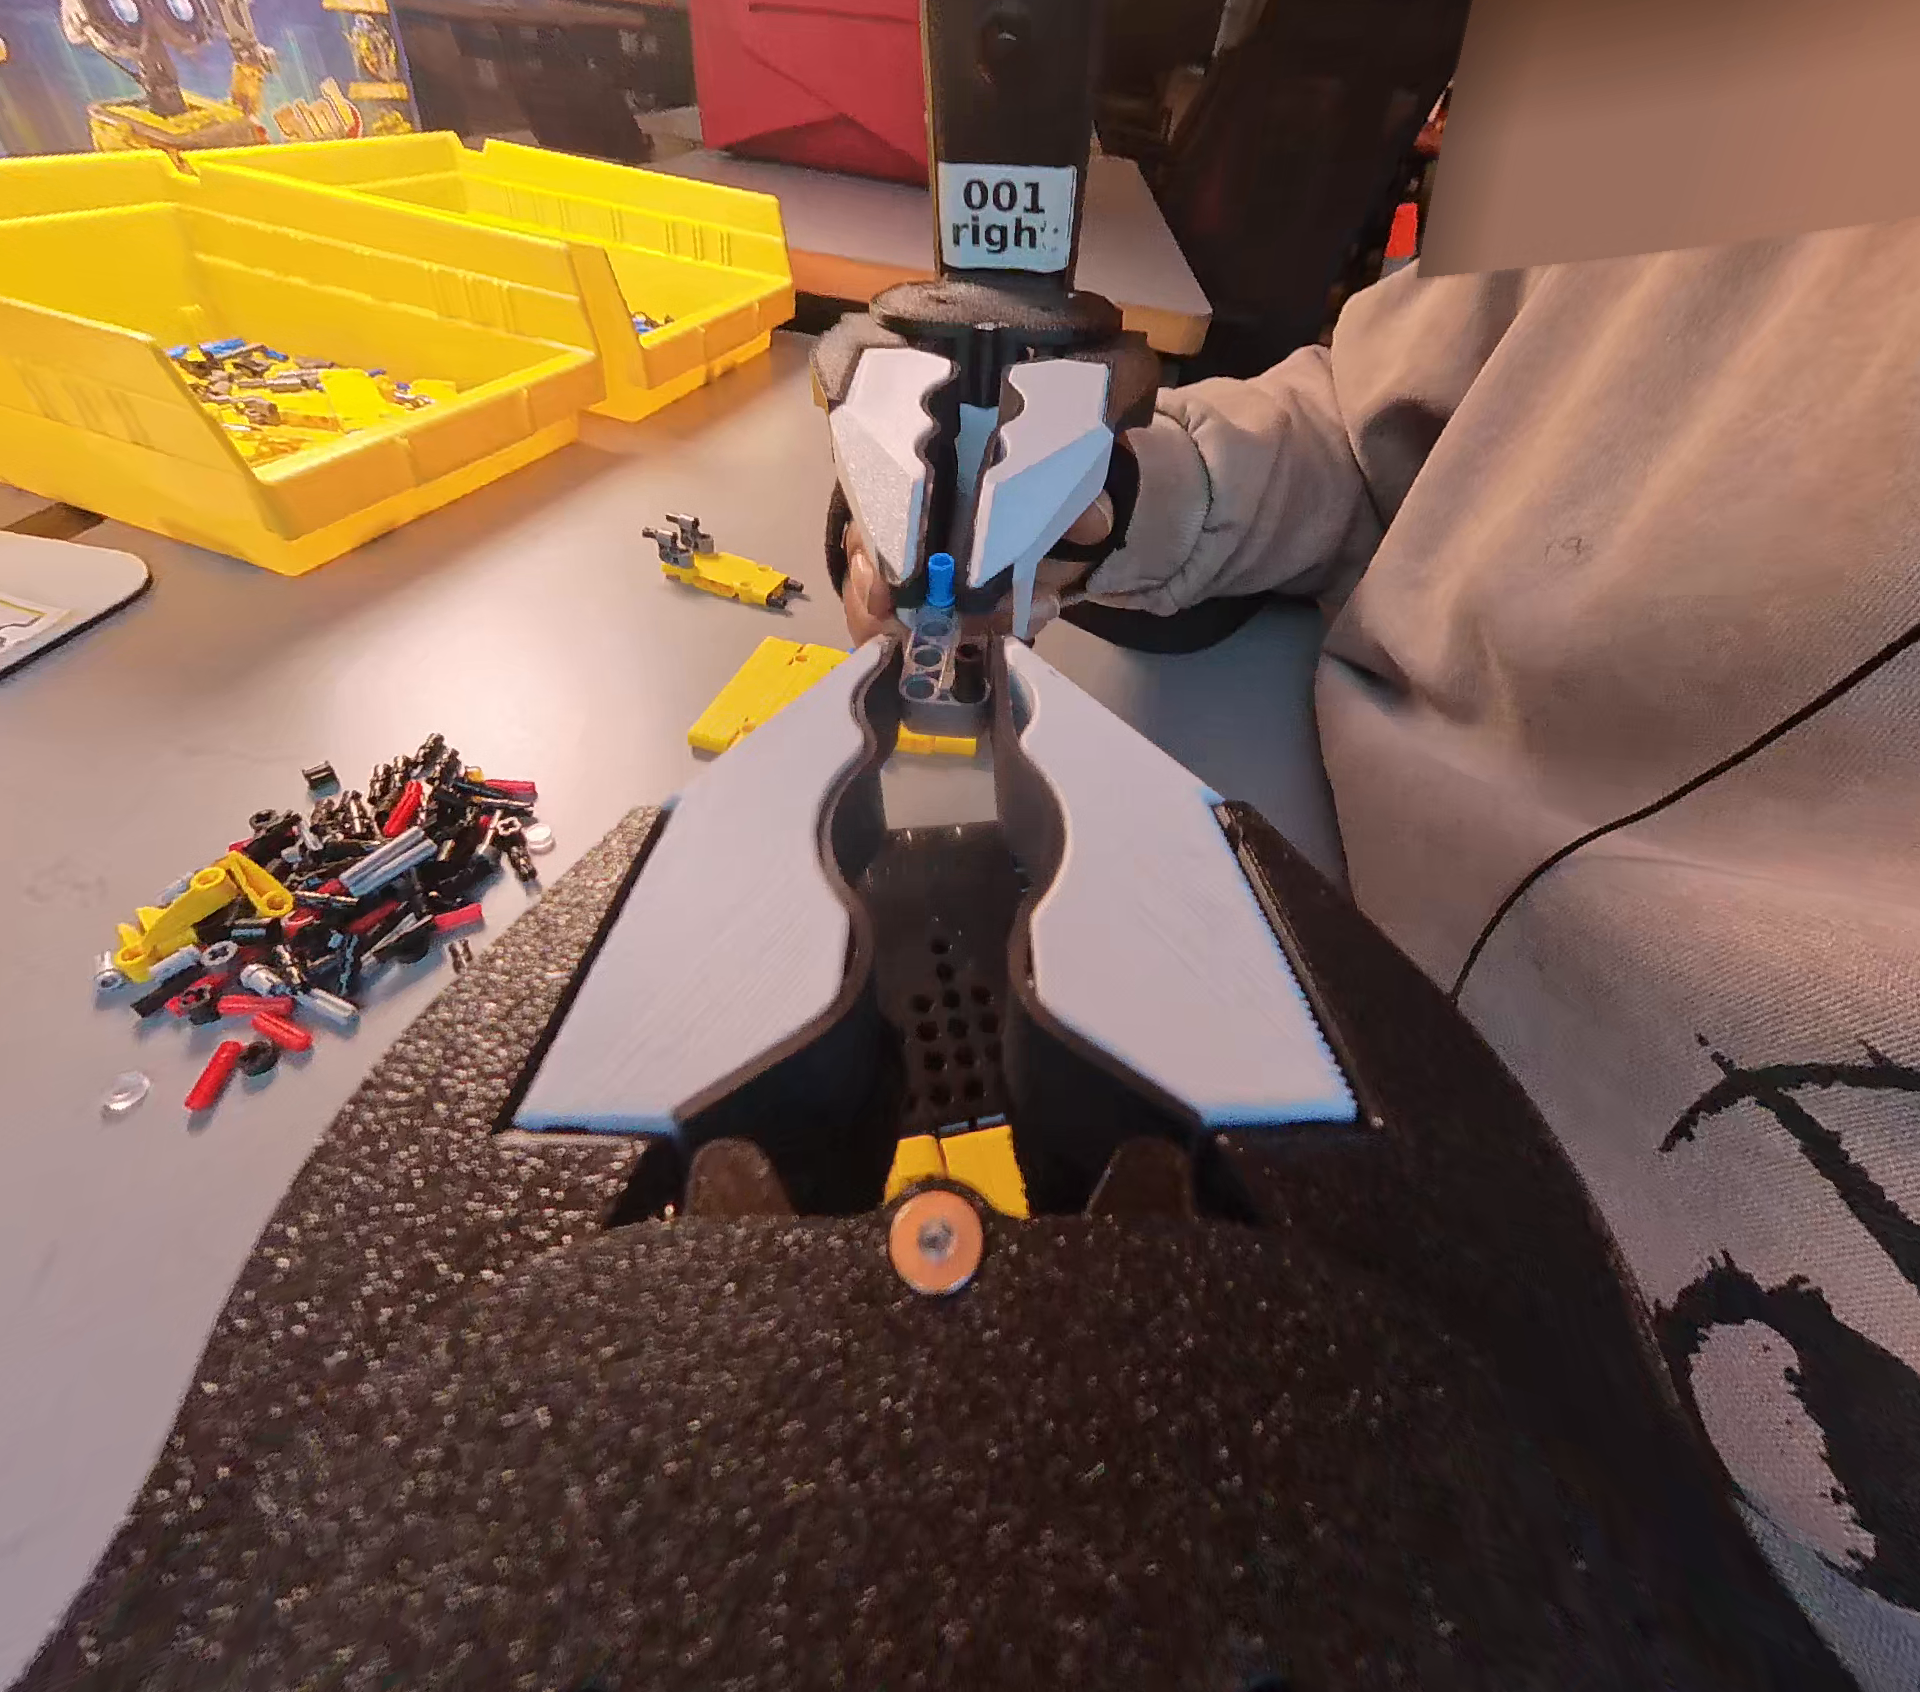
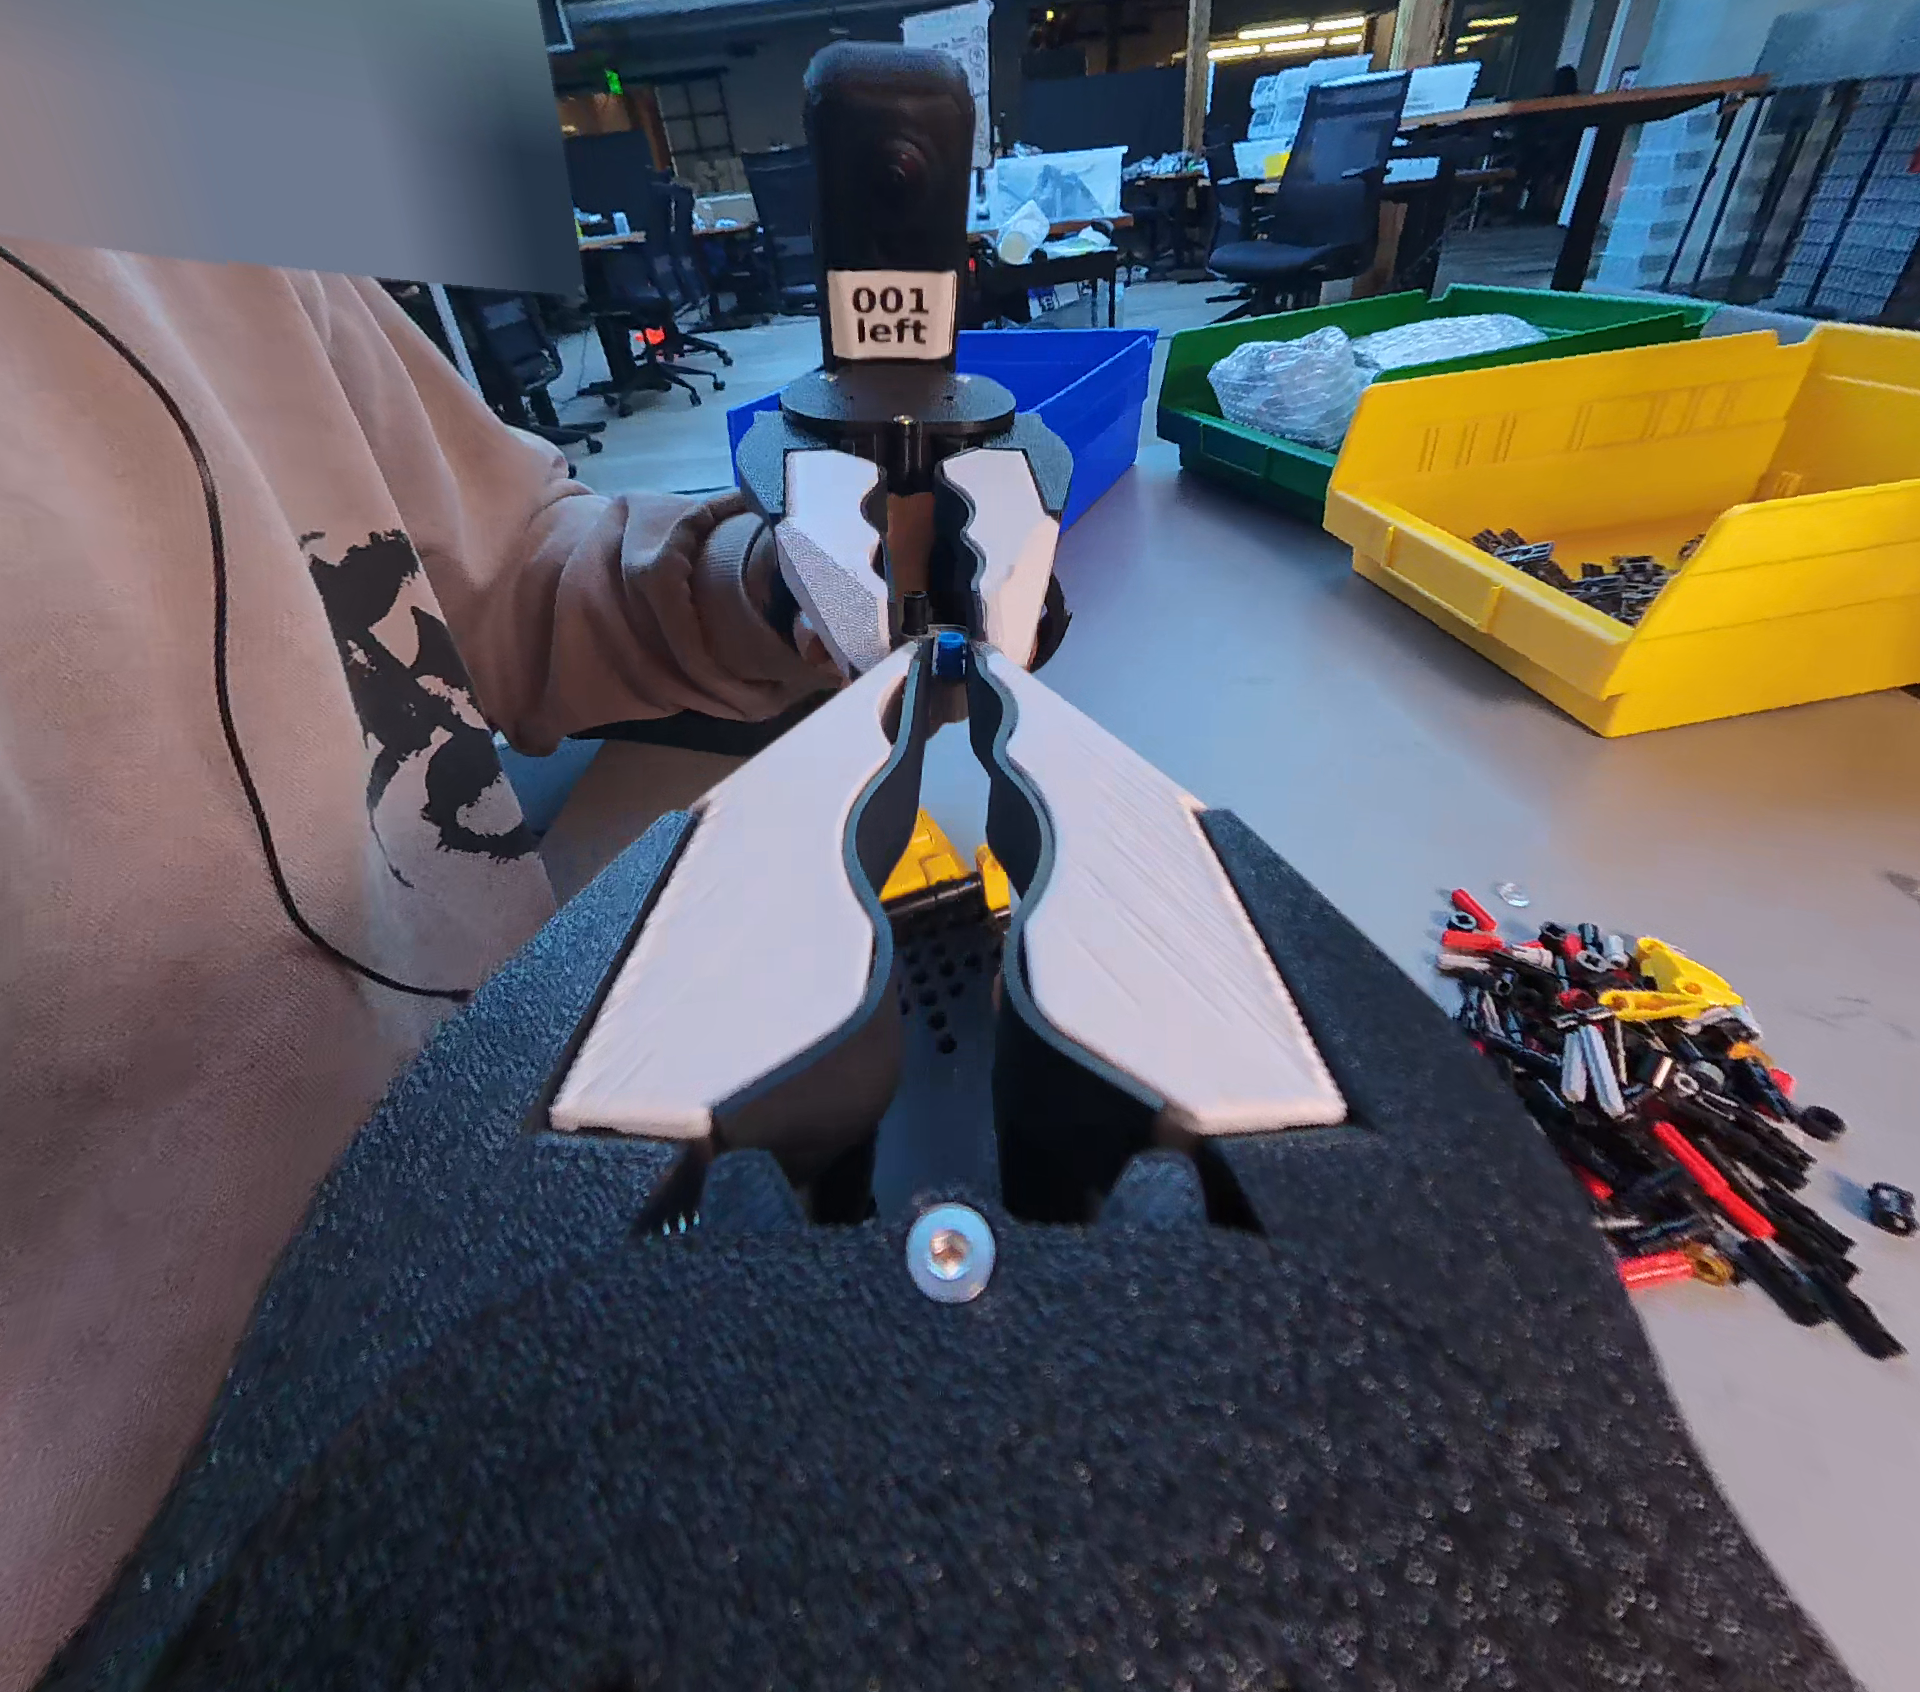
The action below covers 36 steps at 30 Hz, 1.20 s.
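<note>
Grey perforated beam (image 1: 932, 657) w/ a row of holes sits clamped between the tips of the left hand-held gripper (image 1: 940, 676), held up off the table (image 1: 582, 707). Directly opposite, tip-to-tip, the right hand-held gripper (image 2: 943, 666) pinches a small blue pin (image 2: 947, 657); from the left wrist view that pin (image 1: 940, 579) stands at the far end of the beam, touching or just at it, can't tell if it's seated in a hole. Both hand-held grippers are clenched on their parts, fingers nearly meeting. A person in a beige sweatshirt (image 1: 1558, 603) holds both. Below the left hand-held gripper's tips lies a flat yellow plate (image 1: 764, 692) on the table; a bit farther out, to its left, a small yellow-and-grey sub-assembly (image 1: 722, 567). Well to the left of the left hand-held gripper is a loose pile of black, red, grey and yellow pins and connectors (image 1: 322, 904); same pile (image 2: 1652, 1081) shows to the right of the right hand-held gripper. Beyond, left of the left hand-held gripper: yellow bins (image 1: 312, 354) w/ mixed small parts, and a printed kit box (image 1: 187, 1) behind them. Right of the right hand-held gripper: another yellow bin (image 2: 1621, 603) w/ dark pieces, a green bin (image 2: 1299, 437) holding bubble-wrapped bundles, and a blue bin (image 2: 1081, 385) behind the left hand-held gripper.
</note>
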Available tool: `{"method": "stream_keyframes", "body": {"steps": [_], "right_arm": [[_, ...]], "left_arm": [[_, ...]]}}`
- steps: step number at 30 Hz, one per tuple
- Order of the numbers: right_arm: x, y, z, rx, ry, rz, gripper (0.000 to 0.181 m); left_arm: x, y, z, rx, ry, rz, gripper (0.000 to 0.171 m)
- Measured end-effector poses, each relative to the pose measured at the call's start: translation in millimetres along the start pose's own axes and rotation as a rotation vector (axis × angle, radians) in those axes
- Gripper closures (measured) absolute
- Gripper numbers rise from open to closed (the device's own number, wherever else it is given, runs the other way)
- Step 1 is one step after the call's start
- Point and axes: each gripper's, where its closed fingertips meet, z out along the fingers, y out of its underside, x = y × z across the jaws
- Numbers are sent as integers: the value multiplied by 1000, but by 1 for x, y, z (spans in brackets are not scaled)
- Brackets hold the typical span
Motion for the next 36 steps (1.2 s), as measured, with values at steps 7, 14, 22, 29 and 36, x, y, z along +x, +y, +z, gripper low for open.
{"method": "stream_keyframes", "body": {"steps": [7, 14, 22, 29, 36], "right_arm": [[-6, 9, 4, -68, -8, -87, 177], [-10, 24, 4, -161, -76, -38, 177], [-11, 34, -1, -232, -95, -83, 176], [-11, 29, 0, -175, -105, -28, 177], [0, 0, 2, 51, -44, 103, 179]], "left_arm": [[6, 8, 4, -52, 51, -64, 157], [9, 29, 8, -171, 80, -122, 156], [10, 34, 8, -206, 90, -104, 156], [9, 30, 4, -189, 82, -93, 156], [-4, -6, -5, 88, 74, -219, 156]]}}
